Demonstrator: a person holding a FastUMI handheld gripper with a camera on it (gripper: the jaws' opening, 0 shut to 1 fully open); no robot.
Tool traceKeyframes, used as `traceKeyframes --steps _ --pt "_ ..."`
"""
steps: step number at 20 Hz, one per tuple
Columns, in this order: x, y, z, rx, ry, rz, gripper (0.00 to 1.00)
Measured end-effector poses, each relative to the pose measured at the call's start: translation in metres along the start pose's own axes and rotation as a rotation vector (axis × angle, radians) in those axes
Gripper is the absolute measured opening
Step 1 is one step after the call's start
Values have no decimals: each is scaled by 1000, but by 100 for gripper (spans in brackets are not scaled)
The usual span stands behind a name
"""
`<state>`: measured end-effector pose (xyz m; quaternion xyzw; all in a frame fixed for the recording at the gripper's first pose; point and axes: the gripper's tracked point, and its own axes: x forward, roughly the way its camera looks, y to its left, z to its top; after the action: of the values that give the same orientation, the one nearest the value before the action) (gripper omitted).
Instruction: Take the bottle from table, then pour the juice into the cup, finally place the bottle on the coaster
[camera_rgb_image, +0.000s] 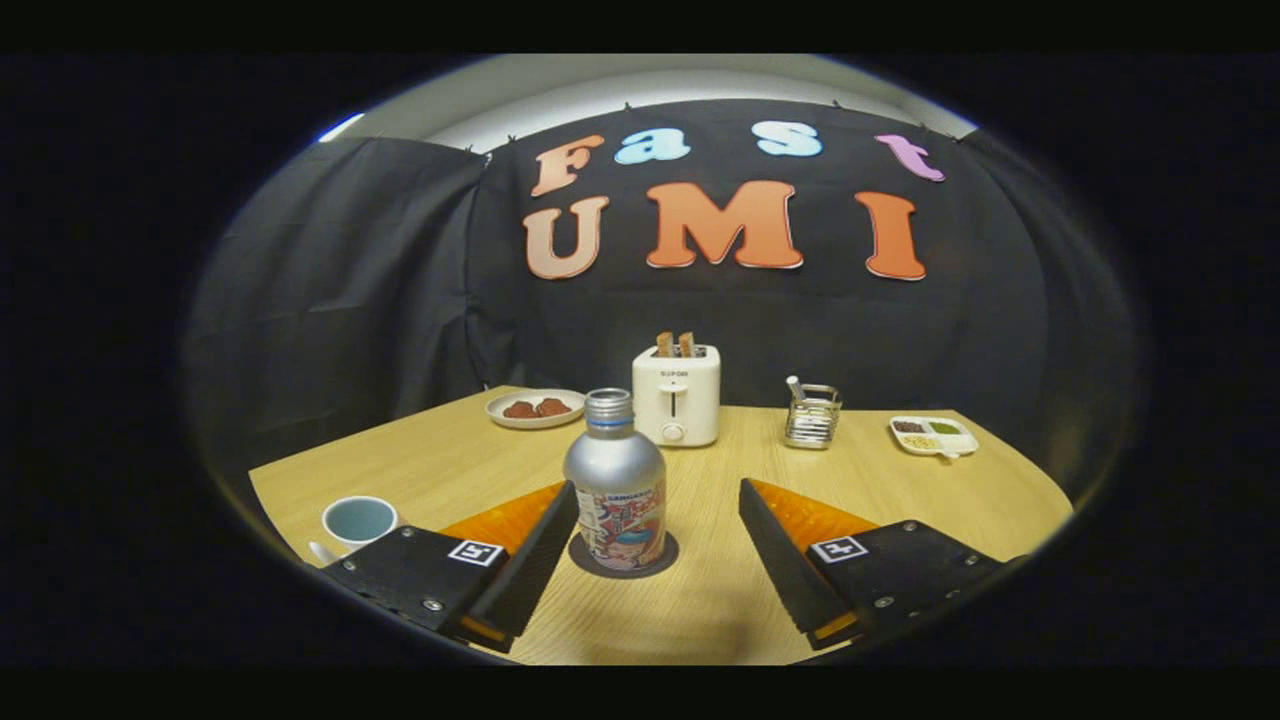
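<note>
The gripper (658, 535) is spread wide, its fingers apart from the bottle (615, 480) that stands between them, nearer the left one. The bottle is upright — long axis vertical, capped neck up — on the dark coaster (655, 562). The cup (358, 521) sits left of the left finger; beyond, on the table (740, 470), stands a toaster (677, 395).

Silver bottle (615, 480) upright on dark coaster (623, 555), seemingly capless, cup (358, 521) apart
</note>
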<state>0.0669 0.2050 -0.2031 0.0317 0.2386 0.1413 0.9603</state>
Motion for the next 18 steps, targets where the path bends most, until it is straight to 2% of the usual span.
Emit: traceKeyframes --steps 5,9,13,18 --pt "-43 -16 54 -24 -122 -27 96" --pt "-79 -34 78 -34 -176 -48 96" --pt "-111 -66 86 -47 -206 -119 96" --pt "-141 -90 83 -53 -241 -156 96"
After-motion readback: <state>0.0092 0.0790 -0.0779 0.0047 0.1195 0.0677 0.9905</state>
